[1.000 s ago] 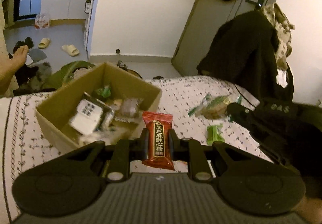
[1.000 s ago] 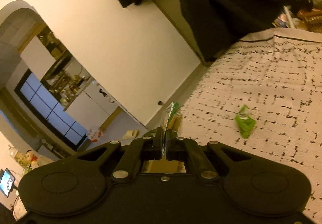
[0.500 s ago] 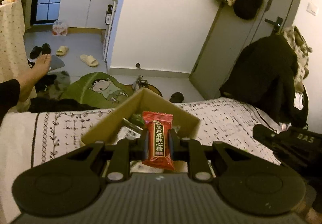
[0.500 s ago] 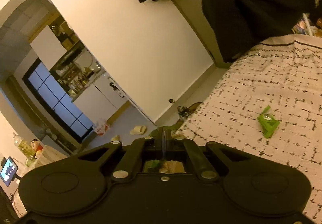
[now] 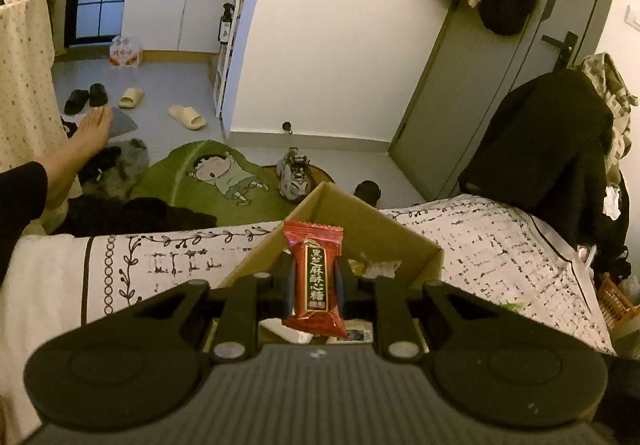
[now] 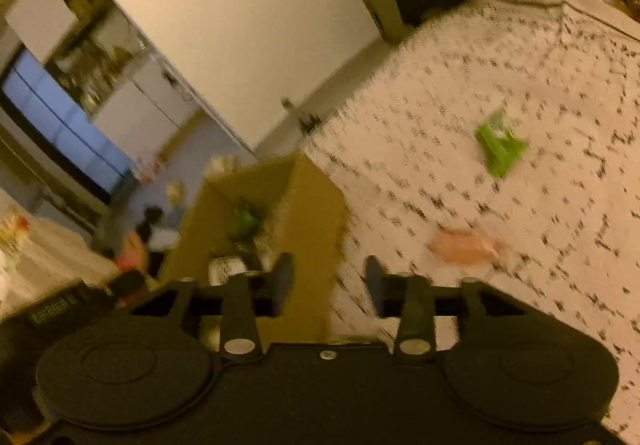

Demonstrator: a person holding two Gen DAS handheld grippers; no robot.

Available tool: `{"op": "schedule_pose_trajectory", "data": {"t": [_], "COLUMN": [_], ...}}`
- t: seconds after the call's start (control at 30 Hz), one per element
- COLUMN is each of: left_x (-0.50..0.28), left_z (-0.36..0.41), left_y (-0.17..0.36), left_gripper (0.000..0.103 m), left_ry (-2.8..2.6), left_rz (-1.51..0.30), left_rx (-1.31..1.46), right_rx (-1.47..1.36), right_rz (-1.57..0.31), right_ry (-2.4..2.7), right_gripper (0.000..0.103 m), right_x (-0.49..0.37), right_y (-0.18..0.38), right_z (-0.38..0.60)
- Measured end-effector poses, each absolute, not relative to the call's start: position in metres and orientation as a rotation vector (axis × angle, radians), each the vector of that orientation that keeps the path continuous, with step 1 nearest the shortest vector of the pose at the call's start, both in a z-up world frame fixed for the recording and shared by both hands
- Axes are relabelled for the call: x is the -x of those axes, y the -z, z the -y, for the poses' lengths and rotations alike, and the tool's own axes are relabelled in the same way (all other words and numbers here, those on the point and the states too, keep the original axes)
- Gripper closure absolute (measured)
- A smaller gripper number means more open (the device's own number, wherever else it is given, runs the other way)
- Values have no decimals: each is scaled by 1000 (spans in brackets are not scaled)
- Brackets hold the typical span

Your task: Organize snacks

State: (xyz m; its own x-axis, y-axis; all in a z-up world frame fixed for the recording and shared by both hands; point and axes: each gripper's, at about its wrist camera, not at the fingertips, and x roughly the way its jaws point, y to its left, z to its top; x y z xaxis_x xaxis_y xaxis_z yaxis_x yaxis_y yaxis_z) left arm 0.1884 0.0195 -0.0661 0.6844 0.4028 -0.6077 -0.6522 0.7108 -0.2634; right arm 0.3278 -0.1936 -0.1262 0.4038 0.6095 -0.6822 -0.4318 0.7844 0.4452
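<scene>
My left gripper [image 5: 314, 279] is shut on a red candy packet [image 5: 315, 277] with dark lettering, held upright above the near edge of a cardboard box [image 5: 360, 223] that holds several snacks. In the blurred right wrist view the same box [image 6: 312, 205] lies just ahead and left of my right gripper [image 6: 328, 281], whose jaws are opening with nothing between them. On the patterned bedspread [image 6: 540, 85] lie a green packet [image 6: 499, 144] and an orange packet [image 6: 464, 247], both to the right of the box.
The box stands near the foot edge of the bed [image 5: 160, 261]. Beyond the edge are a green floor mat [image 5: 216, 177], shoes and slippers. A person's bare foot and leg [image 5: 80, 149] reach in from the left. Dark clothes [image 5: 548, 141] hang at the right.
My right gripper let go of the greenish snack it pinched and its jaws parted; it swung down toward the box. My left gripper carried the red packet over the box's near edge.
</scene>
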Motion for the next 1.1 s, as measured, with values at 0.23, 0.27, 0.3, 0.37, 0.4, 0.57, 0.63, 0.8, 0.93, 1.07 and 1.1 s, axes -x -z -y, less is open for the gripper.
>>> {"op": "schedule_pose_trajectory", "data": {"t": [0.23, 0.27, 0.3, 0.37, 0.4, 0.57, 0.63, 0.8, 0.93, 1.07, 1.1], "left_x": [-192, -193, -193, -192, -191, -182, -178, -165, -154, -146, -145], "left_z": [-29, -30, -32, -33, -34, -38, -40, -48, -56, -57, -57], "left_y": [75, 76, 77, 78, 78, 76, 76, 74, 74, 74, 75], "left_gripper": [85, 84, 84, 82, 82, 77, 77, 77, 77, 70, 69], "left_ry": [-613, -611, -605, -595, -592, -570, -569, -567, -585, -573, -570], "left_rz": [-578, -584, -590, -591, -592, -587, -585, -579, -574, -582, -585], "left_rx": [512, 519, 528, 539, 543, 574, 586, 612, 632, 619, 620], "right_rx": [-168, -174, -178, -179, -171, -79, -33, 154, 238, 281, 280], "right_rz": [-1093, -1121, -1141, -1186, -1211, -1190, -1170, -1114, -1073, -1039, -1032], "right_ry": [-637, -630, -622, -597, -588, -587, -593, -579, -544, -529, -535], "right_gripper": [47, 47, 47, 47, 47, 46, 41, 30, 23, 27, 36], "right_x": [-321, -320, -321, -320, -318, -302, -297, -281, -277, -272, -270], "right_y": [157, 163, 167, 177, 184, 186, 184, 188, 195, 196, 196], "right_z": [186, 186, 187, 188, 188, 181, 174, 156, 146, 141, 142]}}
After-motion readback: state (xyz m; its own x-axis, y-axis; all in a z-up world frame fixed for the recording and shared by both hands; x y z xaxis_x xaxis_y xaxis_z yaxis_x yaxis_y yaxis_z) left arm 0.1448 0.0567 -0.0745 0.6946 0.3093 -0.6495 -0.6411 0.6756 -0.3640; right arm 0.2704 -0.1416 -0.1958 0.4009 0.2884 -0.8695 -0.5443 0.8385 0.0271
